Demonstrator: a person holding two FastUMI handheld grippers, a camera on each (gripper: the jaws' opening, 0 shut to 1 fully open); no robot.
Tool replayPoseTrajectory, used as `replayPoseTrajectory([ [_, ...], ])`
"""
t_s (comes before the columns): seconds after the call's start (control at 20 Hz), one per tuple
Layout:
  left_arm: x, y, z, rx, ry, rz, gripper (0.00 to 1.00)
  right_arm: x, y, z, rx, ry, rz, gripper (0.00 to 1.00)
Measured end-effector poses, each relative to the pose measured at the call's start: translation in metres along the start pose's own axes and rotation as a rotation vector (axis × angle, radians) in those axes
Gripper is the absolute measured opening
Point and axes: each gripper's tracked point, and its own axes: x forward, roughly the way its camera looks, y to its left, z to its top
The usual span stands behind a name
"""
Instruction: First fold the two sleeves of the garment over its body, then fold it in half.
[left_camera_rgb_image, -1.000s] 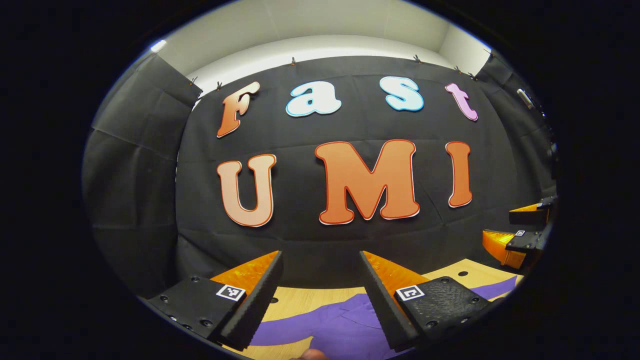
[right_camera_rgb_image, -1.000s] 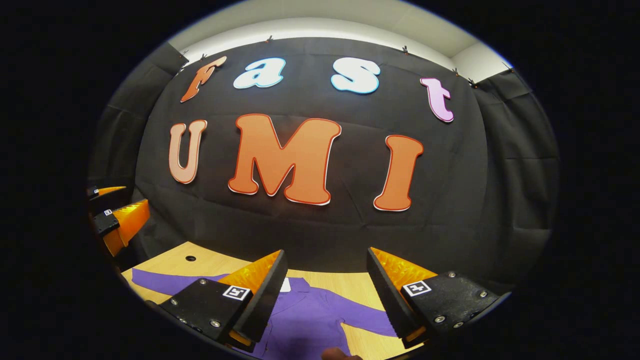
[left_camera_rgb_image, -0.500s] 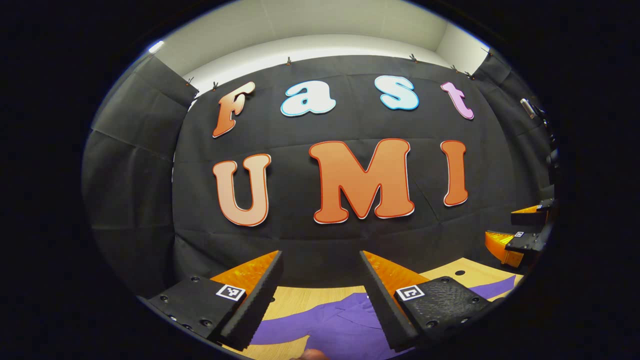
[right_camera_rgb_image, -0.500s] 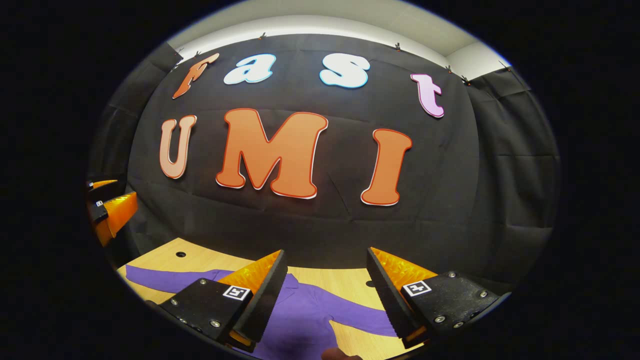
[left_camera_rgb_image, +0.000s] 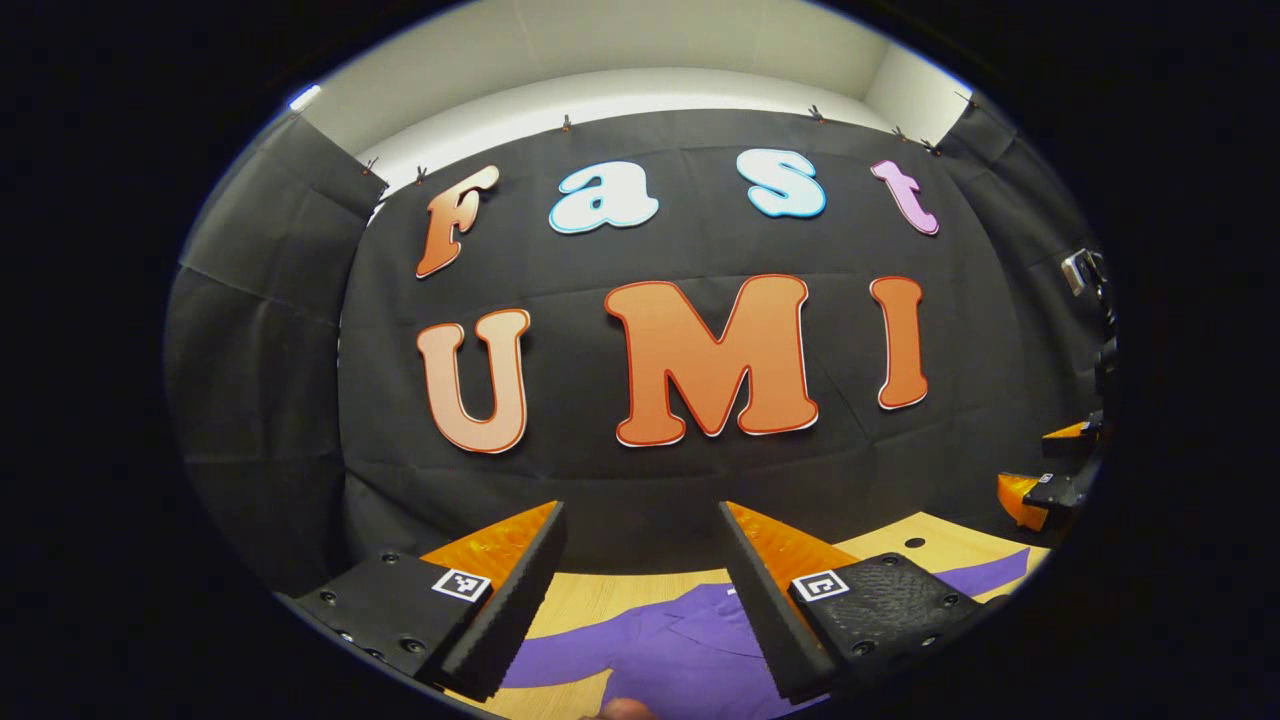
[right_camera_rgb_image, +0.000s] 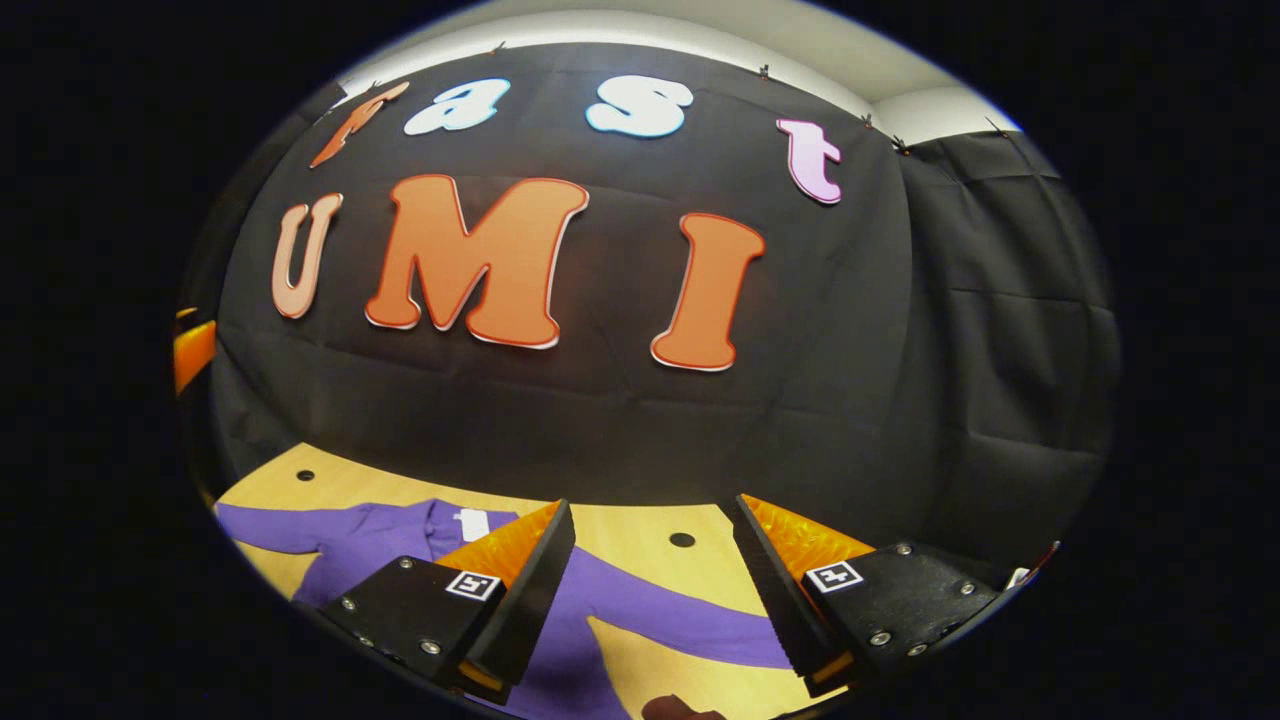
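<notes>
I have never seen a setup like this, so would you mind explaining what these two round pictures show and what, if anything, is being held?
No robot arm is involved: a person carries a two-finger tool in each hand, and a fisheye camera rides on each tool, looking forward along its fingers. The left gripper view comes from the left hand-held gripper, whose two fingers rise from the bottom edge. The right gripper view comes from the right hand-held gripper in the same way.

Both stand open above a light wooden table and hold nothing. A purple long-sleeved garment lies flat on the table with its sleeves spread out, not yet folded. At the right edge of the left gripper view you can see the right hand-held gripper from afar. Behind the table hangs the booth's black cloth wall.
</notes>
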Motion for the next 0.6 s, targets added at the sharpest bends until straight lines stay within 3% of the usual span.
replayPoseTrajectory([
  [0.25, 0.001, -0.015, -0.004, 0.013, 0.012, -0.014, 0.94, 0.006, -0.045, -0.035, -0.005, 0.076, -0.118, 0.95],
  [0.6, -0.001, -0.039, -0.008, 0.037, 0.035, -0.022, 0.94, 0.030, -0.131, -0.128, -0.014, 0.266, -0.248, 0.95],
])
